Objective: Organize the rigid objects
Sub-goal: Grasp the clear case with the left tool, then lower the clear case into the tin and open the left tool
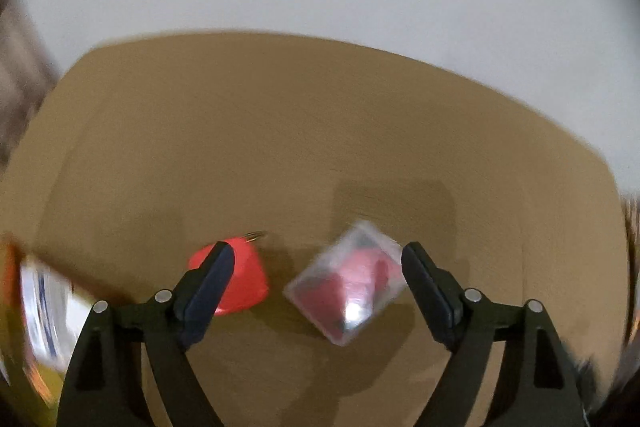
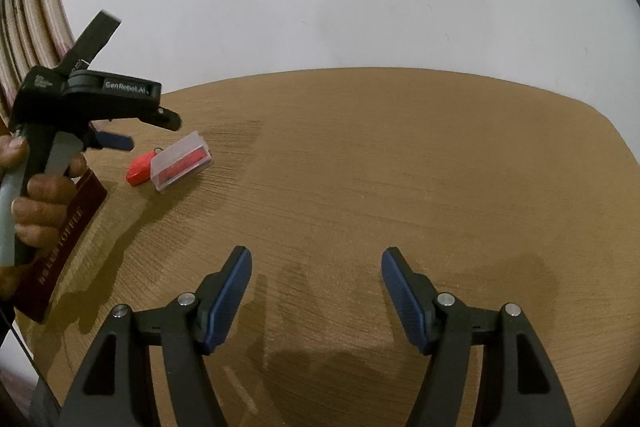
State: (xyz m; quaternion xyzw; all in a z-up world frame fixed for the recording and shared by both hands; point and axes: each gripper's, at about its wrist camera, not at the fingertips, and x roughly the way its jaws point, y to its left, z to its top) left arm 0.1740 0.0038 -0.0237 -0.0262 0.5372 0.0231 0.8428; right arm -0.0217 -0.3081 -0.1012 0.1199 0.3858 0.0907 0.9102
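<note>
A clear plastic box with red contents [image 1: 347, 287] lies on the wooden table [image 1: 280, 147], between my left gripper's open fingers and near the right one. A red rounded object with a small metal ring [image 1: 236, 277] lies just left of it, partly behind the left finger. My left gripper [image 1: 318, 253] is open and empty above them; the view is blurred. In the right wrist view the box [image 2: 182, 161], the red object [image 2: 139, 169] and the left gripper [image 2: 148, 131] sit at the far left. My right gripper [image 2: 316, 259] is open and empty over bare table.
A dark red box with gold lettering [image 2: 60, 247] lies at the table's left edge under the hand that holds the left gripper; it shows blurred in the left wrist view [image 1: 40, 315]. A white wall stands behind the table. Stacked pale rims [image 2: 28, 27] are at far left.
</note>
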